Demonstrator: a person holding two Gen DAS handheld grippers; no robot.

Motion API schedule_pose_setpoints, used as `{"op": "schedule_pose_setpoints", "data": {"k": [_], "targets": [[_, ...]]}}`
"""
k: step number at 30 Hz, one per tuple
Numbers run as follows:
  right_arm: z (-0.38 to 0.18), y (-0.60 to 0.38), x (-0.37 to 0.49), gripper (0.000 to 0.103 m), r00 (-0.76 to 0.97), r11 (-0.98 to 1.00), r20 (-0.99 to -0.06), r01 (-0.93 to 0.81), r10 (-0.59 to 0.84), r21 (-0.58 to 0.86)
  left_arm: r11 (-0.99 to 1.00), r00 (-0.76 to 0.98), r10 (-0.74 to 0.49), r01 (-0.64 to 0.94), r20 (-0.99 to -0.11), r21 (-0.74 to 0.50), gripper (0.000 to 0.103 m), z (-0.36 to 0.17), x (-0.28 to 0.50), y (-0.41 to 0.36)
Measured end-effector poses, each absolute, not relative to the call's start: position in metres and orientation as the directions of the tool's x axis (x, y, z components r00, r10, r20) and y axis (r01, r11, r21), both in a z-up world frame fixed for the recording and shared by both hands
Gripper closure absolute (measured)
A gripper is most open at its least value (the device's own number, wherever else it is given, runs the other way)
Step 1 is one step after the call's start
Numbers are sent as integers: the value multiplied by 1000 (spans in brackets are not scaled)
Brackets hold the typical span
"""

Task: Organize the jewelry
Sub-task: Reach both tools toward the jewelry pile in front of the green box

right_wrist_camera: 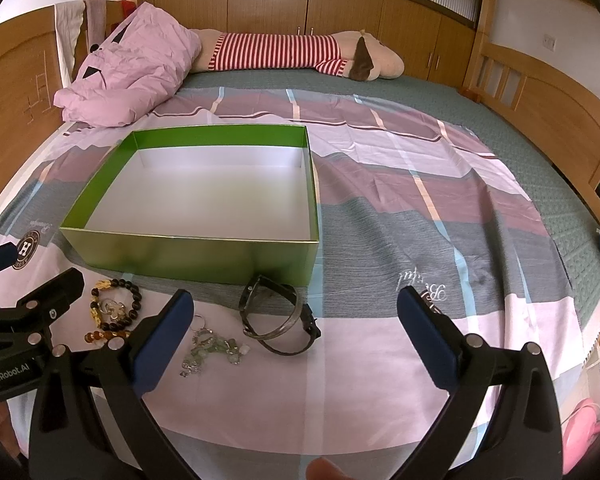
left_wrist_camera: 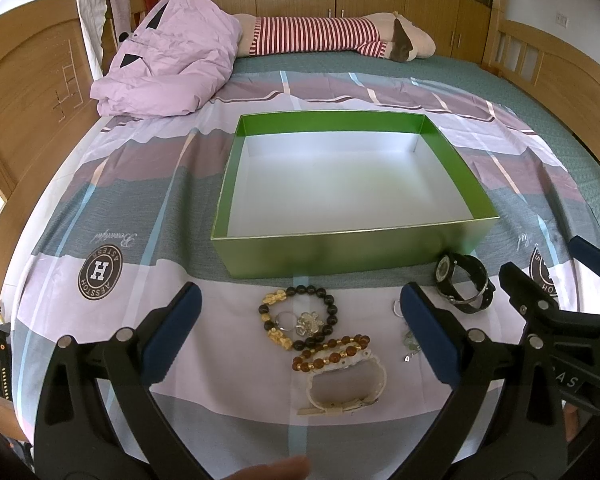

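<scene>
Jewelry lies in a loose cluster on the bedsheet (left_wrist_camera: 148, 264), just in front of the green box (left_wrist_camera: 340, 254), none in it yet. Items, L to R in left wrist view: dark bead bracelet (left_wrist_camera: 298, 316) w/ gold charms, a ring and a silver flower piece inside its loop; amber bead bracelet (left_wrist_camera: 332, 350) touching it on the near side; white bangle-type watch (left_wrist_camera: 346, 384) nearest cam. Further R: small silvery chain/pendant tangle (right_wrist_camera: 212, 350), partly hidden behind left finger in left view, so exact pieces can't be told. Black watch (right_wrist_camera: 278, 320) sits near box's front R corner, w/ a thin metal bangle seemingly looped through or against it.

Box: open, white inside, nothing in it.

Left gripper (left_wrist_camera: 300, 336): jaws spread wide, nothing held, hovering over the bead cluster. Right gripper (right_wrist_camera: 296, 344): jaws spread wide too, nothing held, aimed at sheet between tangle and black watch, the watch approx. between the fingers.

Step judged: very start, approach before first pick. 0 items moved.

Next move needs: pick one piece, lower until fingers straddle it, close. Beads and white watch touch each other, so a grab there prob. drags neighbours; black watch stands more apart, easier first target. Soft sheet may bunch under fingertips. Then lift over front wall, release inside.

Background: pink quilt (left_wrist_camera: 172, 52), striped plush (left_wrist_camera: 332, 36), wooden bed frame.
</scene>
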State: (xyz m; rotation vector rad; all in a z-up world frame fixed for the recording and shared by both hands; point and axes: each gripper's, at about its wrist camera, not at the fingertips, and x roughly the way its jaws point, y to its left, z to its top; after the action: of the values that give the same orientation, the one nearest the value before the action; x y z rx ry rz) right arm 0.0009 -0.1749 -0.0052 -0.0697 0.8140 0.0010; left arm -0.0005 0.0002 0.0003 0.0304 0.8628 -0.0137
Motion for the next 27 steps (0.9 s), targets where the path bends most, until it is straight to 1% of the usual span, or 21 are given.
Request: {"op": "schedule_pose_setpoints", "data": {"k": [9, 12, 14, 15, 16, 17, 18, 19, 20, 21, 23, 24, 27], "targets": [[-4, -173, 1, 1, 687, 998, -727, -28, -26, -63, 999, 649, -1, 29, -761, 24, 2, 0, 0, 0], [-2, -172, 2, 1, 692, 997, -722, -41, -15, -60, 998, 648, 17, 36, -761, 53, 2, -3, 2, 1], [-8, -177, 8, 1, 676, 996, -737, -48, -18, -69, 997, 640, 41, 28, -767, 77, 3, -5, 7, 5], [-14, -183, 11, 1, 662, 997, -749, -41, -21, -65, 997, 624, 48, 16, -780, 73, 5, -8, 12, 12], [-14, -187, 15, 1, 649, 998, -761, -34, -21, -57, 998, 609, 44, 10, -792, 63, 14, -11, 16, 16], [-19, -196, 20, 3, 627, 999, -779, -28, -3, -27, 999, 589, 43, -1, -807, 52, 20, -14, 20, 24], [-21, -200, 25, 7, 613, 1000, -790, -24, 6, -11, 999, 570, 50, -22, -820, 45, 29, -17, 23, 32], [-23, -203, 27, 18, 598, 1000, -802, -16, 8, -2, 999, 556, 48, -38, -830, 33, 35, -19, 24, 39], [-24, -205, 28, 31, 584, 1000, -811, -11, 5, -2, 999, 545, 42, -47, -838, 19, 38, -21, 25, 44], [-28, -209, 30, 35, 573, 1000, -820, -14, 5, -4, 999, 539, 36, -50, -842, 10, 40, -21, 26, 45], [-33, -206, 30, 43, 560, 1000, -829, -22, 4, -10, 999, 511, -10, -39, -859, -34, 41, -24, 28, 50], [-36, -202, 31, 45, 548, 999, -837, -38, 12, -10, 998, 495, -41, -25, -868, -62, 41, -25, 28, 50], [-50, -189, 38, 45, 479, 994, -875, -110, 73, 23, 990, 443, -128, 11, -887, -137, 41, -32, 29, 48]]}}
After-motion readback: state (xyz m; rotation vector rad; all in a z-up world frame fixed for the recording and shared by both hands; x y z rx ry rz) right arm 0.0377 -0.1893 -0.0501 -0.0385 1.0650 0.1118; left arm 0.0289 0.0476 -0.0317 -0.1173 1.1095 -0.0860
